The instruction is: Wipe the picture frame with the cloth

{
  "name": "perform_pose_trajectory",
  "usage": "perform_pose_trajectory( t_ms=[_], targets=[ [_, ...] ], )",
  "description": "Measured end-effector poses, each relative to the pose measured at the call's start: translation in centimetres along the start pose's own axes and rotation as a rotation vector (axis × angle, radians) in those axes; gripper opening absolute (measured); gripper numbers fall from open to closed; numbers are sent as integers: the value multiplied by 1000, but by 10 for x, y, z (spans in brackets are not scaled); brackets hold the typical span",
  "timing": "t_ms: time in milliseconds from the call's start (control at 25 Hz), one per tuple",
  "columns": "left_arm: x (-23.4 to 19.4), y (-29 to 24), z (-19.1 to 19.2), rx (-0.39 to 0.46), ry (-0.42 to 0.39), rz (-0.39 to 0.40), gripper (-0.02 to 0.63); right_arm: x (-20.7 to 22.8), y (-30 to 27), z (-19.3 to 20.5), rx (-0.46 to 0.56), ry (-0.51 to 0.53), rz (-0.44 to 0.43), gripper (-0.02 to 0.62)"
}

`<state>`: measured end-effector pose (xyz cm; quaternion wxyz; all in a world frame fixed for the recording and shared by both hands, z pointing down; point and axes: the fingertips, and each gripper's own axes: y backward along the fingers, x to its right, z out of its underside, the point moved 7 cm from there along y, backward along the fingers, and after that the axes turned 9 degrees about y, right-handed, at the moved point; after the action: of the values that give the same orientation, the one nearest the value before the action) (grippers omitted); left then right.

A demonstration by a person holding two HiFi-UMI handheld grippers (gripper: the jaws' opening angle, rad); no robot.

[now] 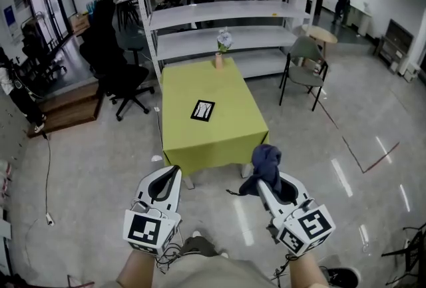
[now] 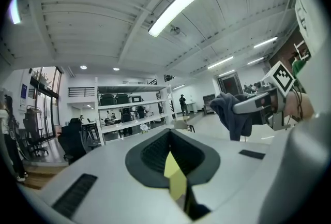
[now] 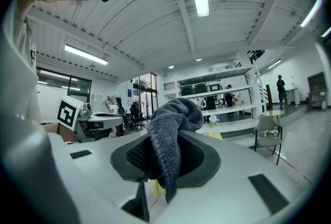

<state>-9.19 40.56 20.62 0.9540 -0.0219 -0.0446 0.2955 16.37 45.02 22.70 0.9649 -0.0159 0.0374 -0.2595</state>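
Head view: the picture frame point(image 1: 203, 110) is lying flat near the middle of the bench point(image 1: 233, 137), which is wearing a smooth yellow-green cover, with a small vase of flowers point(image 1: 221, 47) standing at its far edge. Both grippers are hovering over the floor on the near side of the bench, well apart from the frame. The right gripper point(image 1: 269, 181) is pinching a dark blue cloth point(image 1: 265, 161) that is bunching into a soft lump above its jaws. The left gripper point(image 1: 164, 185) is carrying nothing.

Left gripper view: the jaws are pressing together around an empty padded hollow, with only a thin sliver of the yellow-green cover showing through the slit between them. The other gripper, with the cloth drooping from it, is showing at the right.

Right gripper view: the jaws are clamping the cloth at its lower folds. It looks like knitted, ribbed fabric, thick and limp, and it is curling over the tips.

The cloth will likely handle light and floppy, so the bunched end is the part to press on. The frame looks flat, rigid, light and probably glazed, so it may be sliding under a wipe. Pinning one edge with the free gripper seems wise.
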Motion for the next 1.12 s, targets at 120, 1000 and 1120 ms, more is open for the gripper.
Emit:
perform_pose_trajectory(
  t_ms=[120, 1000, 1120],
  targets=[
    [3, -9, -2, 2, -14, -12, 8, 10, -4, 6, 6, -5, 0, 101],
    [-95, -127, 55, -62, -2, 6, 8, 66, -156, 51, -73, -22, -23, 103],
    [-124, -160, 55, -82, 12, 14, 8, 80, -198, 53, -95, -35, -18, 103]
  ],
)
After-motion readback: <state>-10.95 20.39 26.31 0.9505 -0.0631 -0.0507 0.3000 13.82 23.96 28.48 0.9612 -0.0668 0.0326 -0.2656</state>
